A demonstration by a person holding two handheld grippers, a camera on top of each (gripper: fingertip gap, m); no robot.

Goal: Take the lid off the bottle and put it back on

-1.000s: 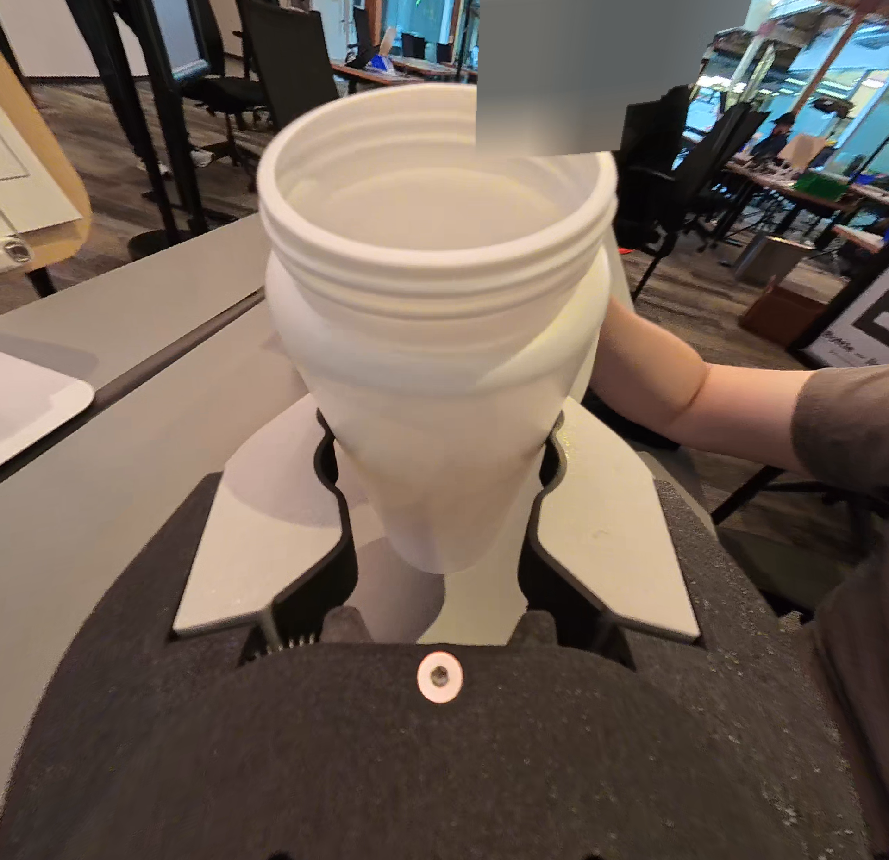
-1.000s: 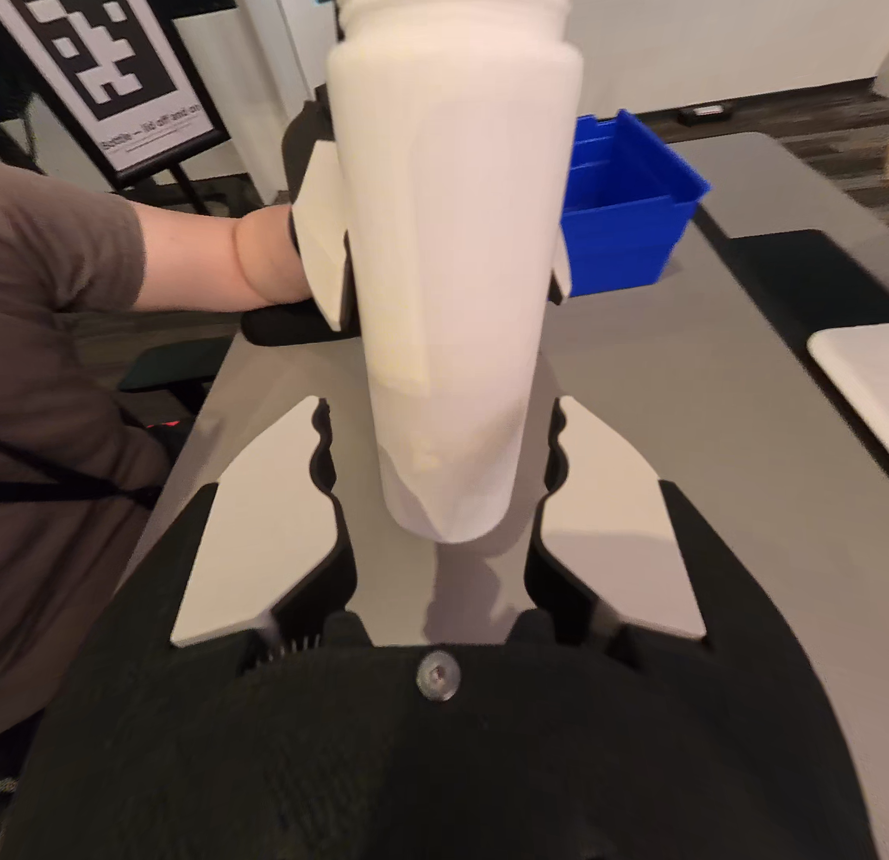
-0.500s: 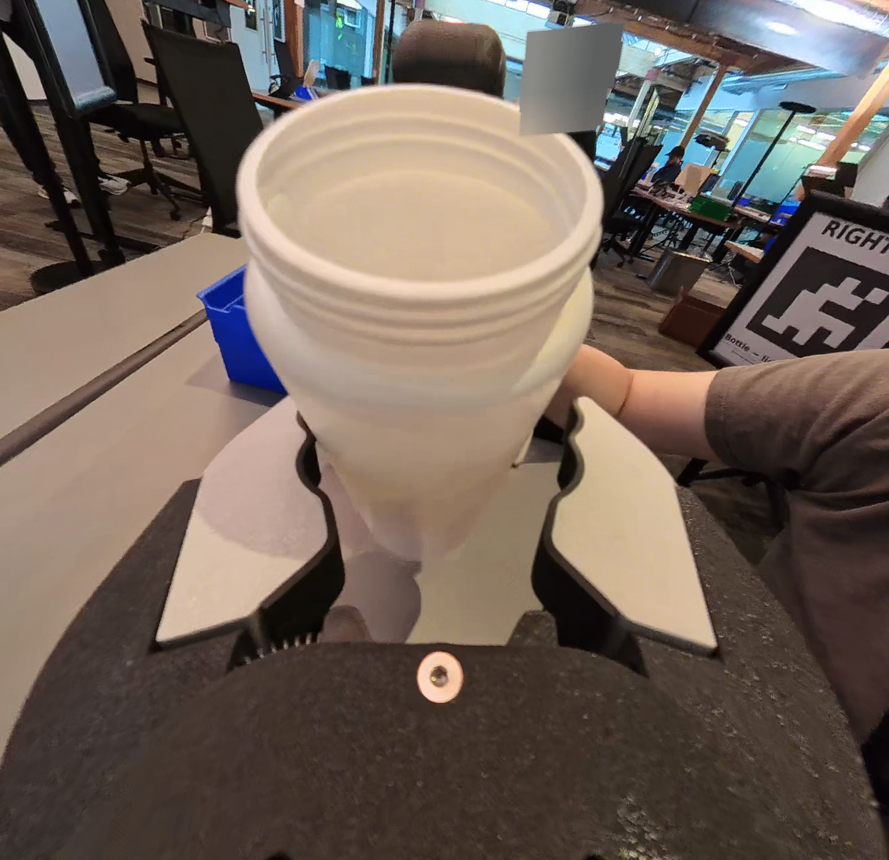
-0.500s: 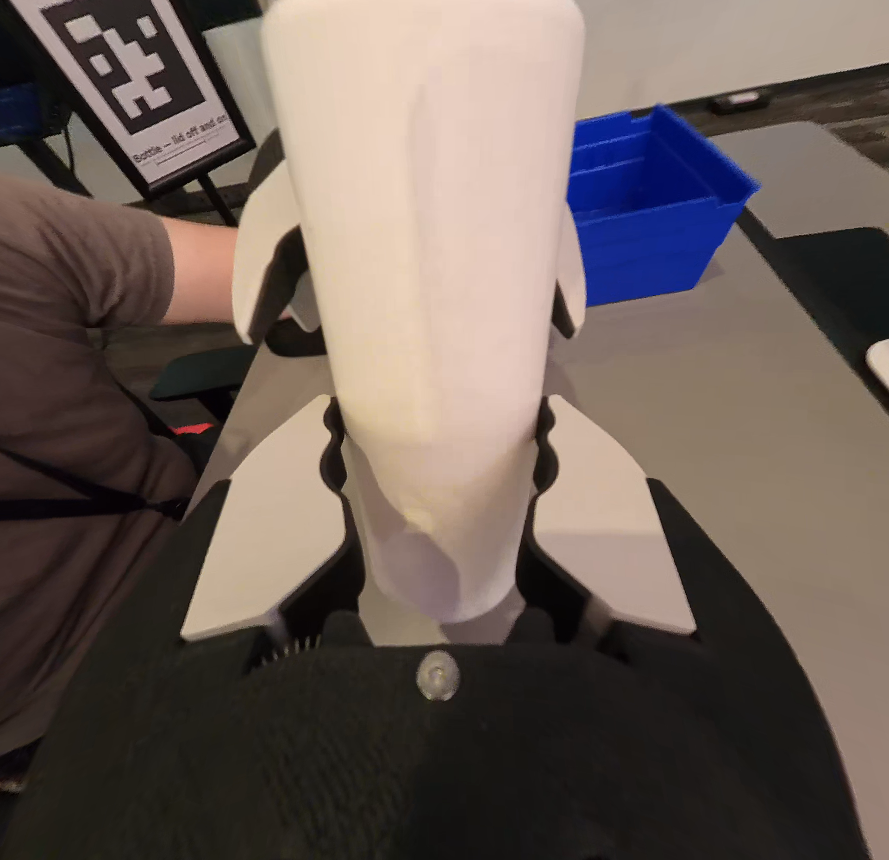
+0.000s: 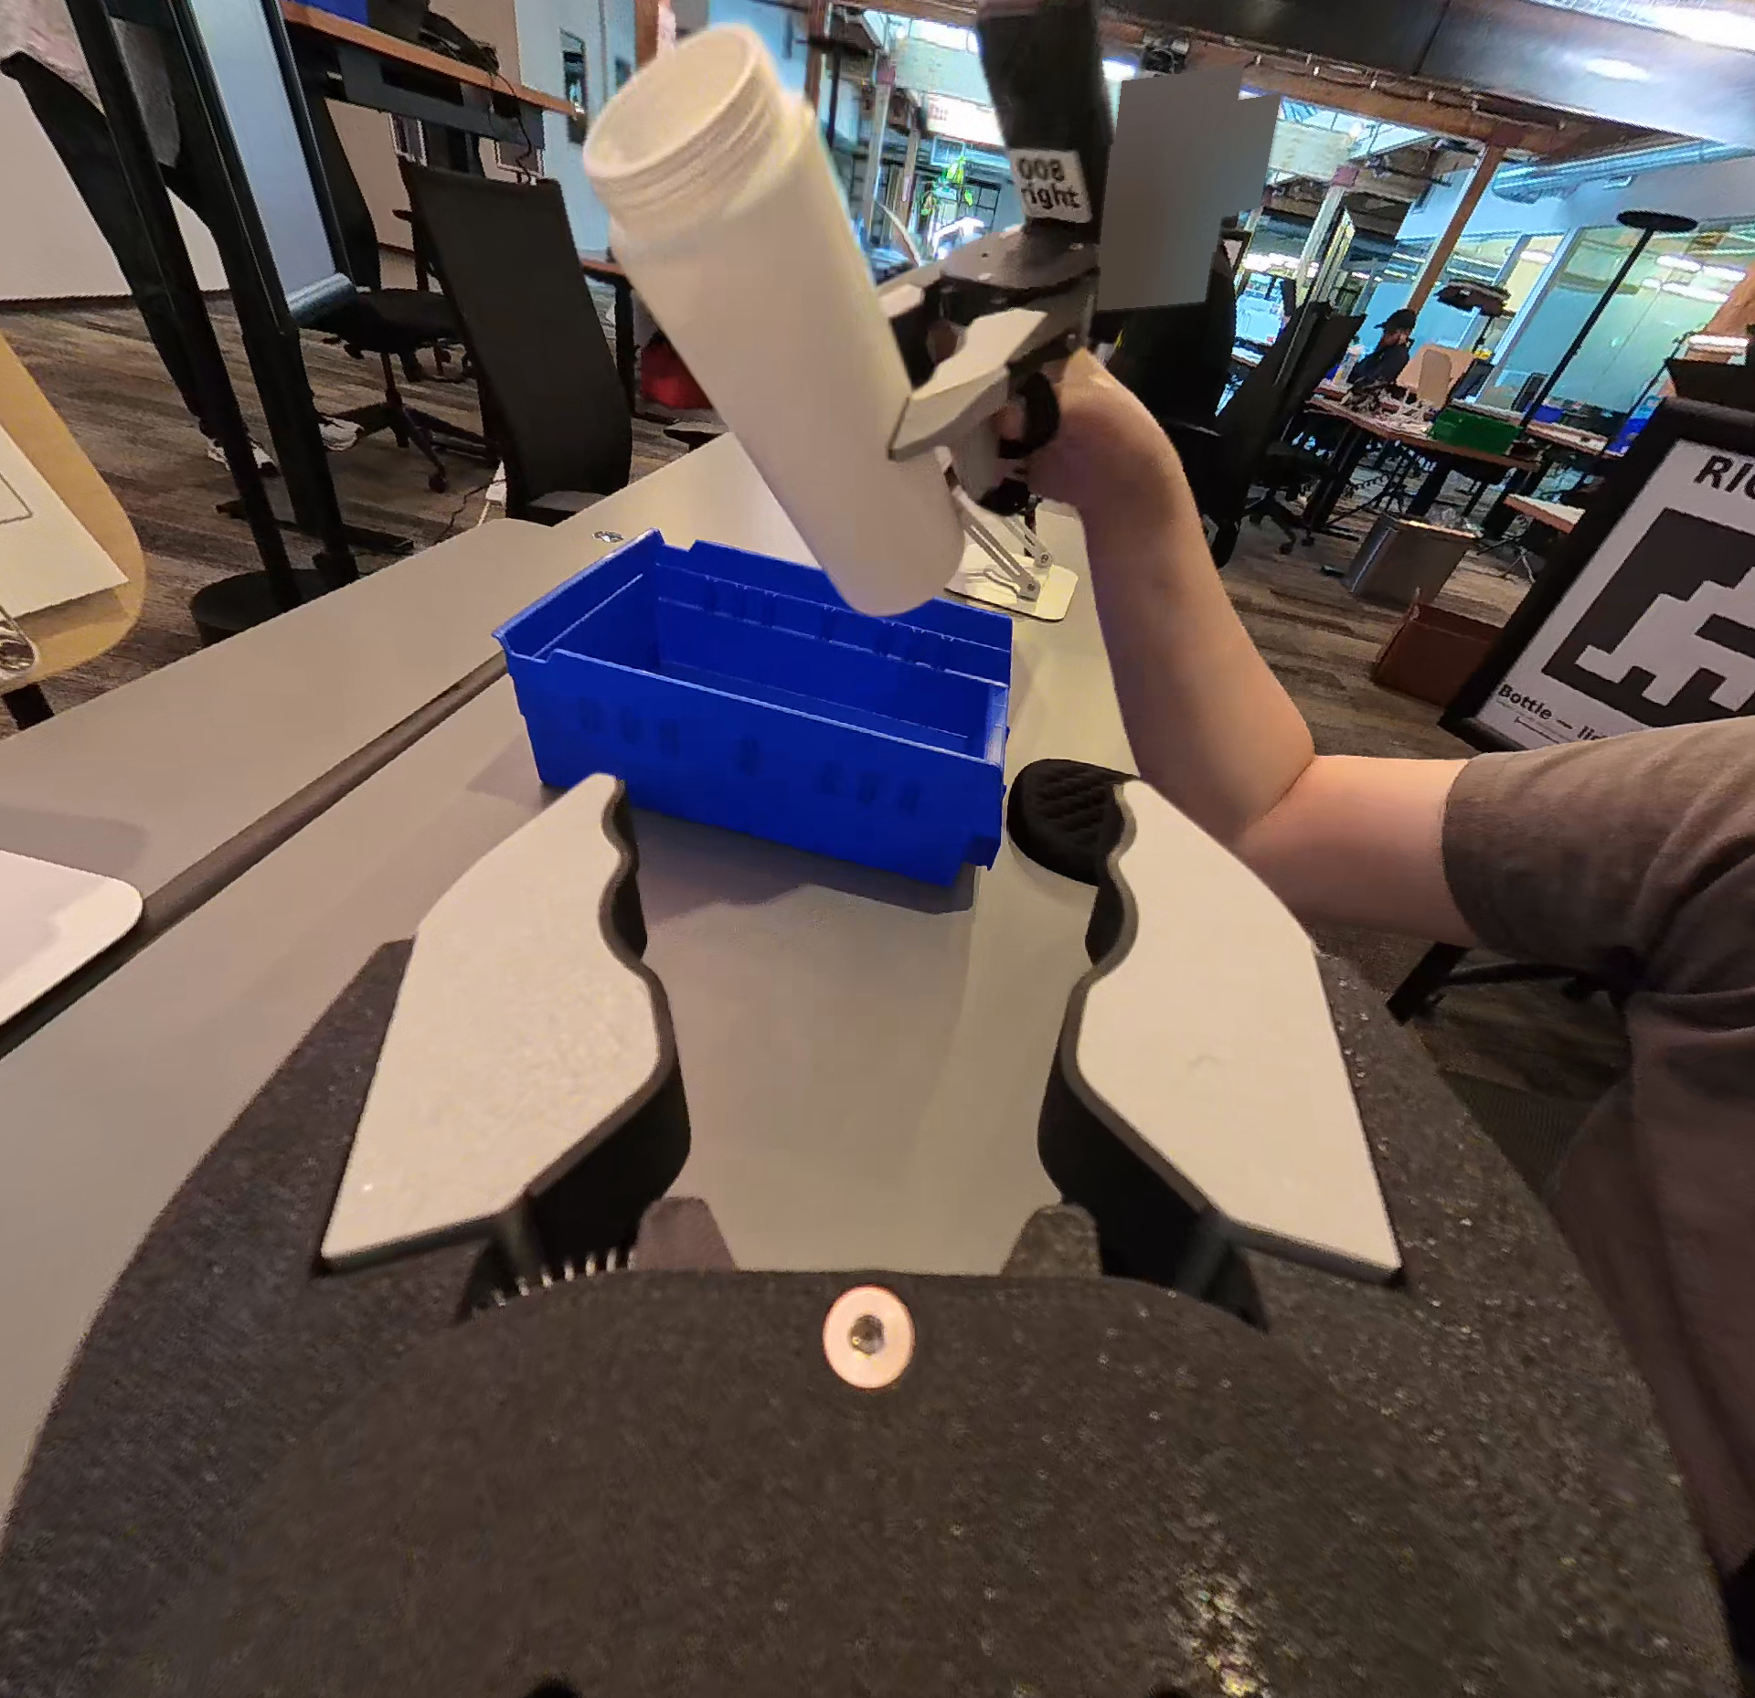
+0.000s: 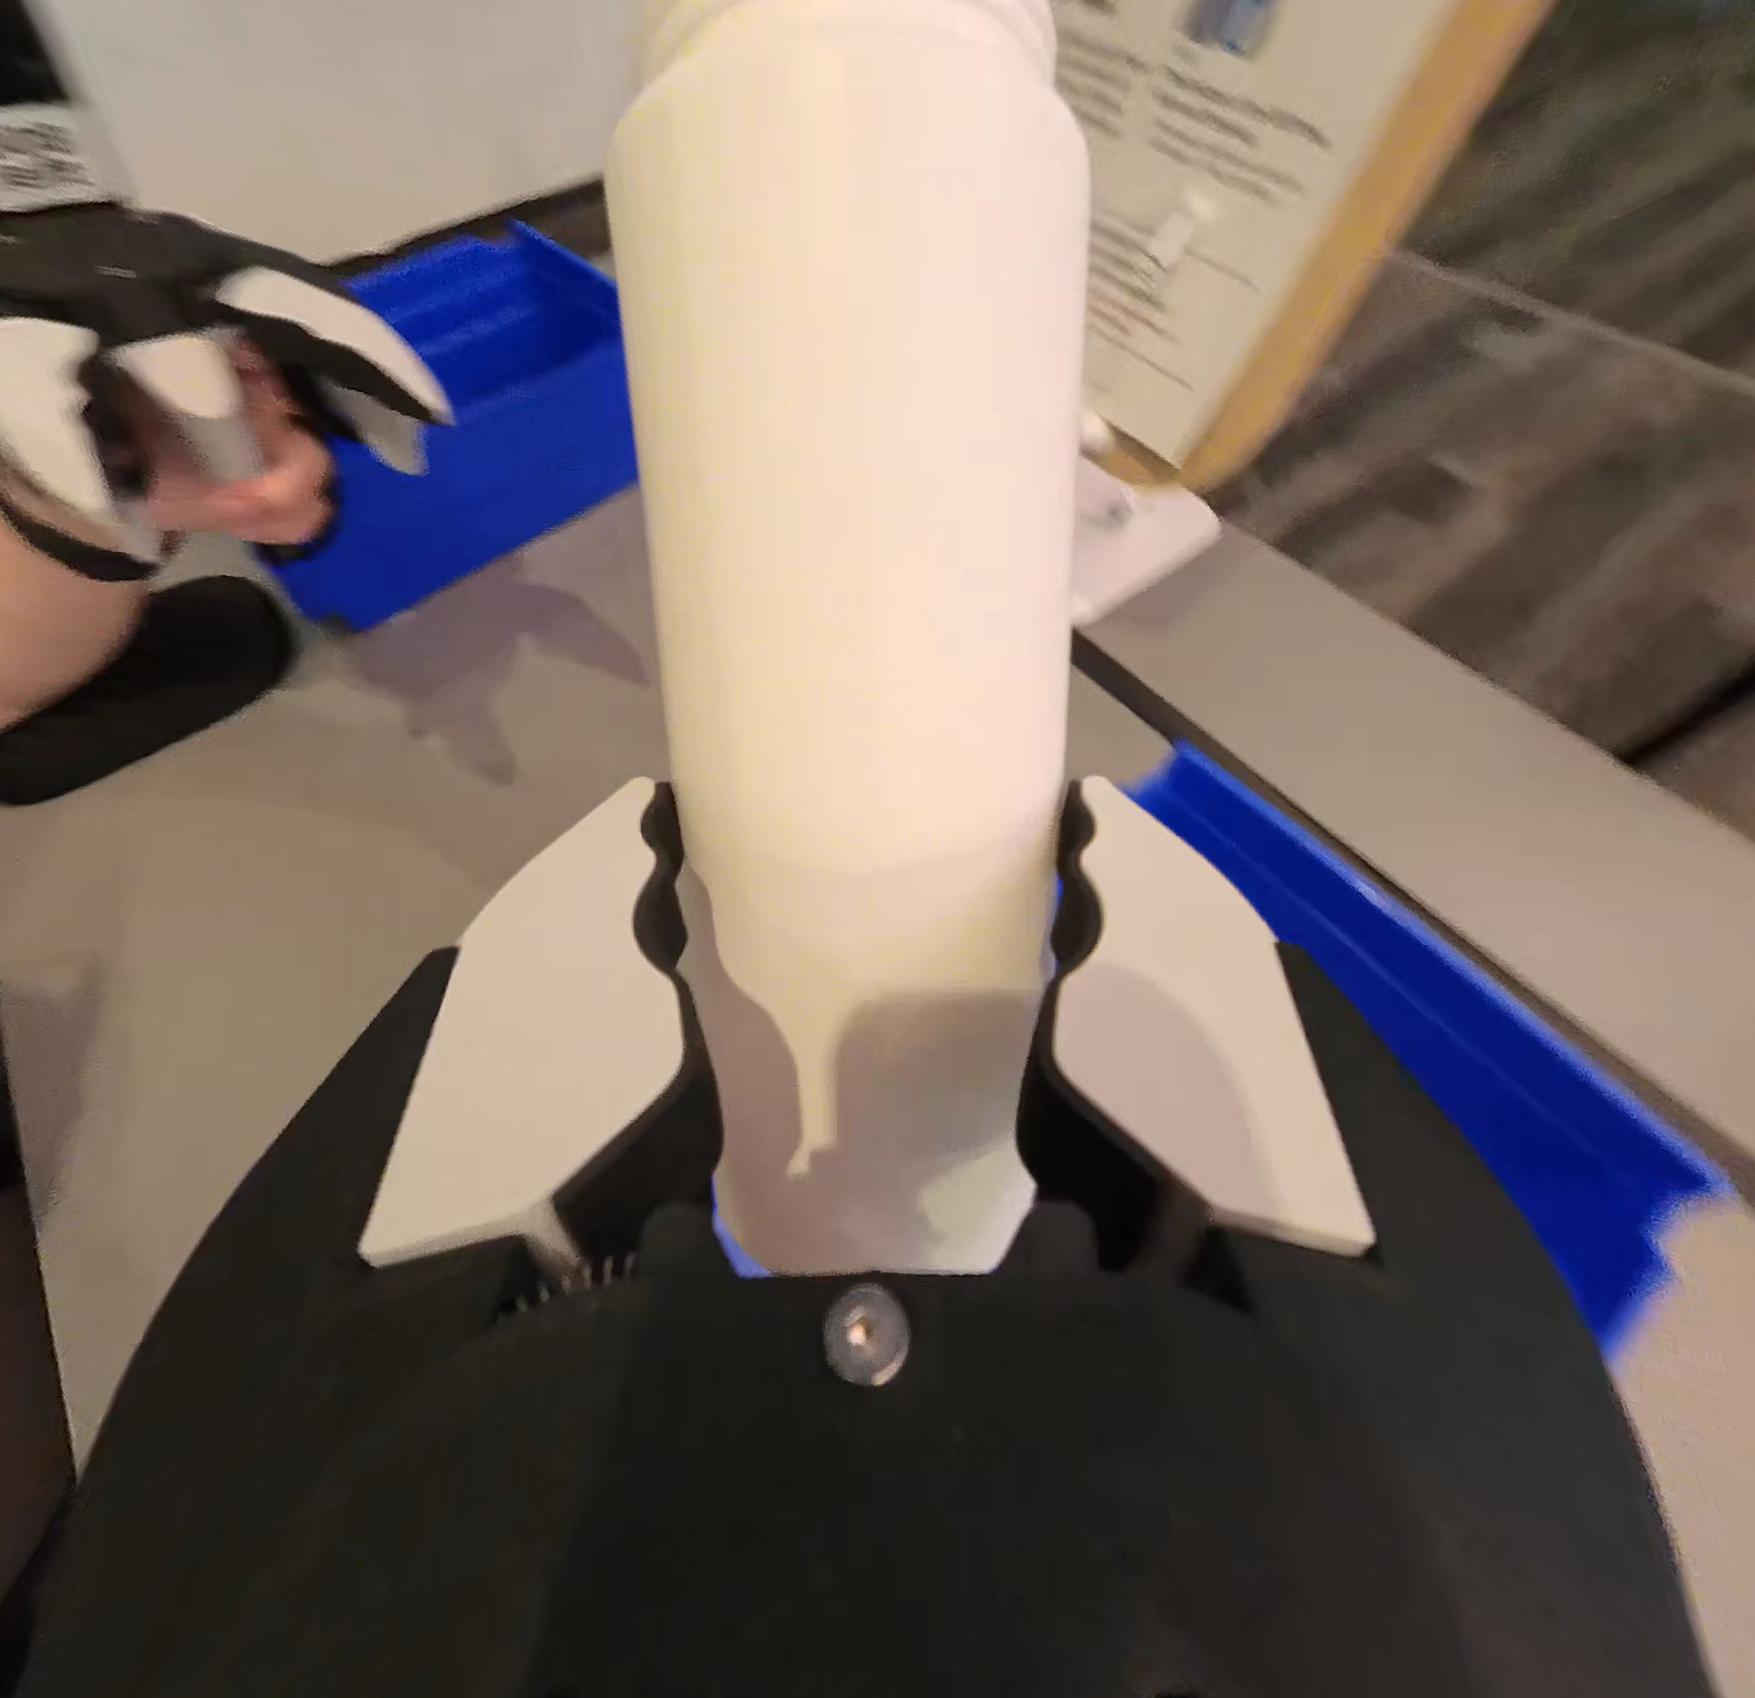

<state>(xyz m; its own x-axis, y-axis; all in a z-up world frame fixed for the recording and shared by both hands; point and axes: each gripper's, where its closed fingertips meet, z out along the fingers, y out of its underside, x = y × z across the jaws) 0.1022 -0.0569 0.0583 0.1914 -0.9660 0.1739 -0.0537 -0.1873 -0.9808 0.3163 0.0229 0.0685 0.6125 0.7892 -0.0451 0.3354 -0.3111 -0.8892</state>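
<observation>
An open office with a grey table (image 5: 285, 703) is lying ahead. A blue bin (image 5: 760, 703) is sitting on it, the left gripper (image 5: 869, 902) gaping empty before it. The right gripper (image 6: 869, 855) is clamping the lidless white bottle (image 5: 769, 323), tilted above the bin.

The bottle (image 5: 779, 361) hung tilted above the bin (image 5: 760, 722), which stood on the table (image 5: 237, 722); the lid (image 5: 1068, 812) lay just right of the bin.
</observation>
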